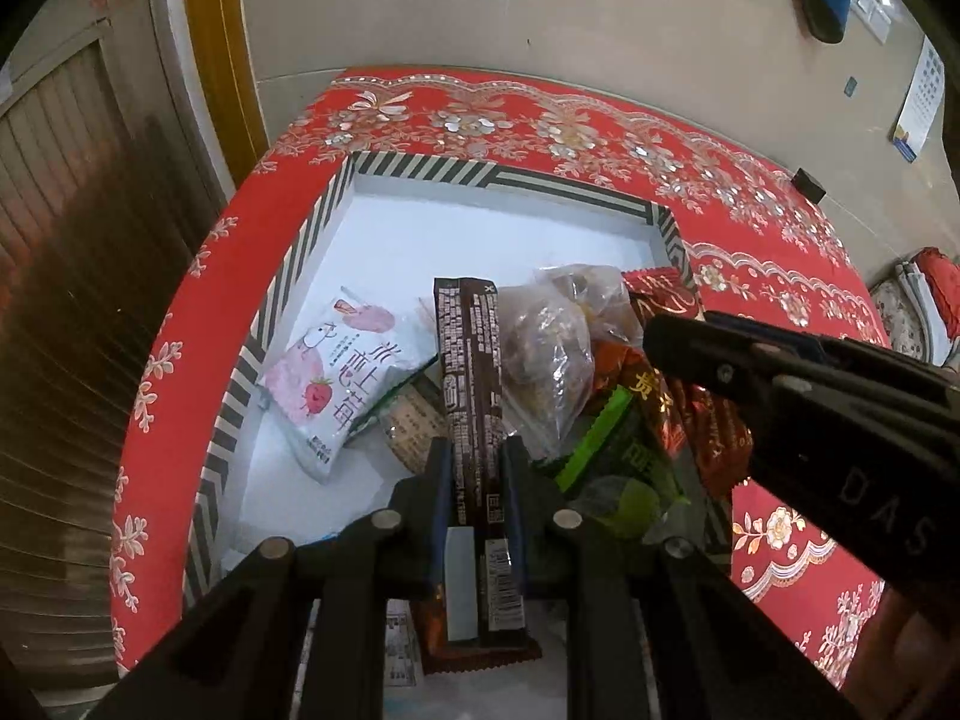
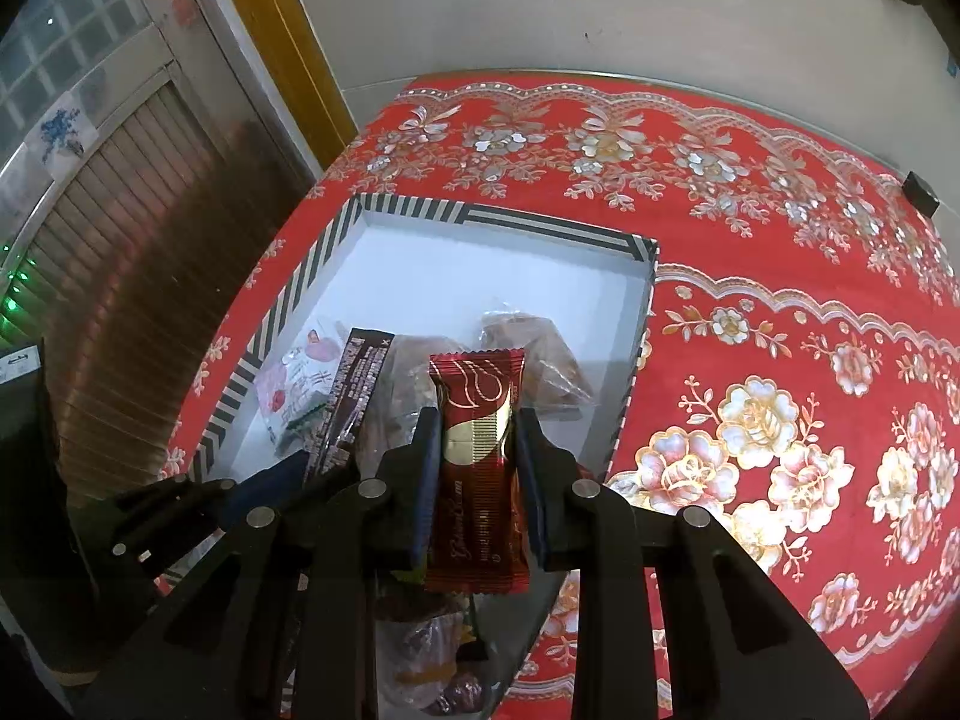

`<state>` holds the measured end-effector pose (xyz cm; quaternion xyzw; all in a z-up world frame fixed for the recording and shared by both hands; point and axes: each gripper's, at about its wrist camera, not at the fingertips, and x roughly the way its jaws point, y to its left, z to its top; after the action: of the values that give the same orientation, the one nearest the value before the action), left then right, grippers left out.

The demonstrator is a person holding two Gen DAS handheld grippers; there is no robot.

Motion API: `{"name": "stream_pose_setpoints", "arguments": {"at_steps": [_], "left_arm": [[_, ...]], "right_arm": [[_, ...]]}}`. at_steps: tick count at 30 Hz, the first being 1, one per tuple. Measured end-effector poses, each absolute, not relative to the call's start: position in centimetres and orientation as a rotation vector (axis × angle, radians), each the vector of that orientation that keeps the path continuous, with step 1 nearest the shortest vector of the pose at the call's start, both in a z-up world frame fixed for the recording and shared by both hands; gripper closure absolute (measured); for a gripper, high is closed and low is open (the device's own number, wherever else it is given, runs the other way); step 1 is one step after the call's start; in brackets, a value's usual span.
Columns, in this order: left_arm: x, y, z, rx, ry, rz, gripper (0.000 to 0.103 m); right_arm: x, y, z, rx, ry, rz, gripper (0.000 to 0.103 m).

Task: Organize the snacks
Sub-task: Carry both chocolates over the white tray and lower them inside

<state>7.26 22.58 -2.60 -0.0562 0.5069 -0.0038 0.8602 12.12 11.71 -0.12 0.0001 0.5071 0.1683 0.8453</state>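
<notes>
A striped-rim box [image 1: 420, 171] with a white floor sits on a red flowered tablecloth and holds several snack packets. My left gripper [image 1: 474, 450] is shut on a long dark brown bar [image 1: 471, 372] held over the box. My right gripper [image 2: 477, 420] is shut on a dark red and gold packet [image 2: 477, 468] held over the box's [image 2: 498, 225] near end; it shows from the side in the left wrist view [image 1: 672, 339]. A pink strawberry packet [image 1: 336, 372], clear bags of brown snacks [image 1: 552, 348] and a green packet [image 1: 624, 462] lie in the box.
The table with the red cloth [image 2: 780, 360] stands against a beige wall. A small black object [image 2: 921, 192] lies at its far right edge. A wooden slatted door [image 2: 120, 228] and a yellow frame stand on the left.
</notes>
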Motion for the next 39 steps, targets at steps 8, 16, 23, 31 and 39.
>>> {"name": "stream_pose_setpoints", "arguments": {"at_steps": [8, 16, 23, 31, 39], "left_arm": [[7.25, 22.60, -2.59, -0.120, 1.065, -0.009, 0.085], [7.12, 22.64, -2.61, -0.123, 1.065, -0.008, 0.085], [7.06, 22.56, -2.62, -0.122, 1.065, -0.008, 0.085], [6.92, 22.60, -2.76, -0.122, 1.069, -0.005, 0.085], [6.87, 22.55, -2.79, -0.119, 1.069, -0.006, 0.085]], "right_arm": [[12.04, 12.04, -0.21, -0.007, 1.072, 0.361, 0.080], [12.01, 12.19, -0.19, -0.007, 1.073, 0.360, 0.080], [12.01, 12.23, -0.20, -0.010, 1.074, 0.362, 0.080], [11.92, 12.35, -0.10, -0.011, 1.073, 0.368, 0.080], [11.87, 12.40, -0.03, -0.012, 1.076, 0.372, 0.080]]}}
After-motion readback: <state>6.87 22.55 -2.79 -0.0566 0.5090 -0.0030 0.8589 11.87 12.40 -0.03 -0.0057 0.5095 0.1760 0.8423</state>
